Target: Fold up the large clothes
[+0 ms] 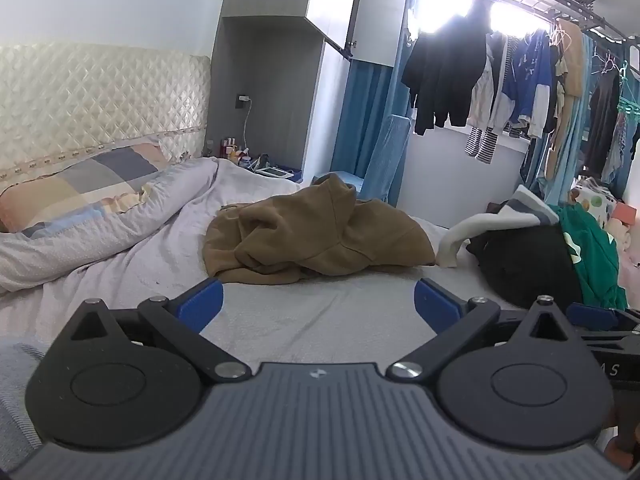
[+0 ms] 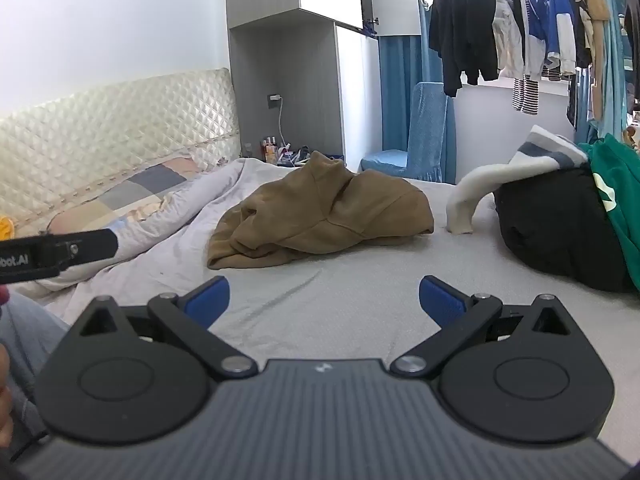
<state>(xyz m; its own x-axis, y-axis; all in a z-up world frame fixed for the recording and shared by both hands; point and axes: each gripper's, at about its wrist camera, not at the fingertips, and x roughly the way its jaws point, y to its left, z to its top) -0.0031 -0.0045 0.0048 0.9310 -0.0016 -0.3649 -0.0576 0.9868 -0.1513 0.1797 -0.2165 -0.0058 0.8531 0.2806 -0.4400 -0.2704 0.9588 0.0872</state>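
Note:
A crumpled brown garment (image 1: 316, 236) (image 2: 324, 216) lies in a heap on the light grey bed sheet (image 1: 312, 316) (image 2: 320, 304), ahead of both grippers. My left gripper (image 1: 318, 298) is open, its blue pads wide apart over bare sheet, short of the garment. The right gripper (image 2: 324, 300) is open too, nothing between its fingers, also short of the heap. Part of the left gripper's black body (image 2: 56, 254) shows at the left edge of the right wrist view.
A pile of black, green and white-grey clothes (image 1: 532, 256) (image 2: 560, 216) sits on the bed's right side. A patchwork pillow (image 1: 80, 188) and rolled duvet (image 1: 120, 232) lie left by the quilted headboard (image 1: 100, 96). A blue chair (image 2: 420, 140) and hanging clothes (image 1: 500, 80) stand beyond.

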